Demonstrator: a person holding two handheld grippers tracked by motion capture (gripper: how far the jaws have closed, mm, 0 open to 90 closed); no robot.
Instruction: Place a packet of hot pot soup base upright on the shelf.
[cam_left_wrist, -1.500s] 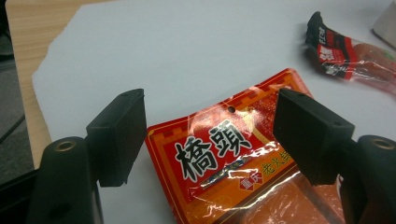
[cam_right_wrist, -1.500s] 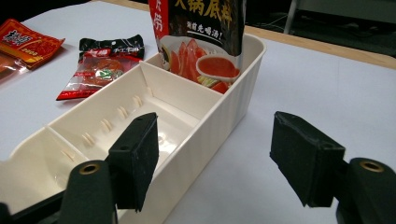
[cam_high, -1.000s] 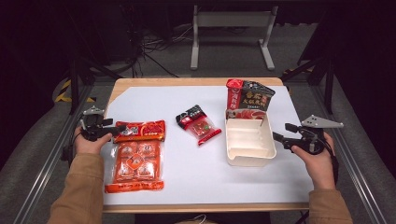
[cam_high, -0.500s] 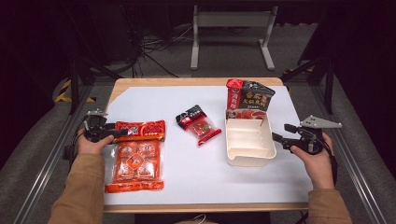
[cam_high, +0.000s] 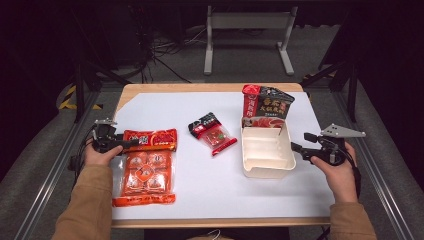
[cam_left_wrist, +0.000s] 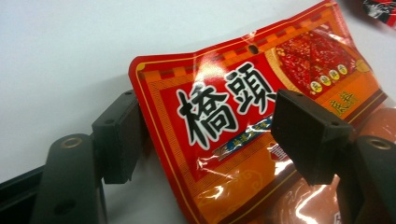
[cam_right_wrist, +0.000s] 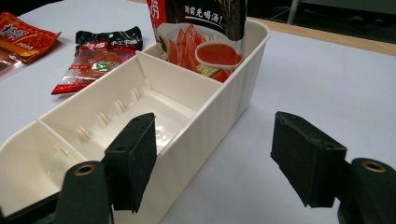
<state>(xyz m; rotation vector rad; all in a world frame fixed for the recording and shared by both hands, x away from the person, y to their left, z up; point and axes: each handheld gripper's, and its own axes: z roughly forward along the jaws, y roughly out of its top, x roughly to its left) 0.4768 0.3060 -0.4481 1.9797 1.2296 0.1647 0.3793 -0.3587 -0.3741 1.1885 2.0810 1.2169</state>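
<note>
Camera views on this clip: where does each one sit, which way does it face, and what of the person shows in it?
High view: above the person's side, looking forward and down on the table; both forearms, the left gripper and the right gripper show.
Left gripper view: rides that gripper, looking along its open jaws, set either side of the large orange-red packet's header.
Right gripper view: rides that gripper, jaws open astride the white divided box's near wall.
Shared: the right gripper view and high view both show the box, the small red packet and the upright pouch.

Left tool (cam_high: 131, 144) low at my left, jaws just been closing, wide apart. Right tool (cam_high: 296, 148) level, jaws spread, forearms in from bottom.
</note>
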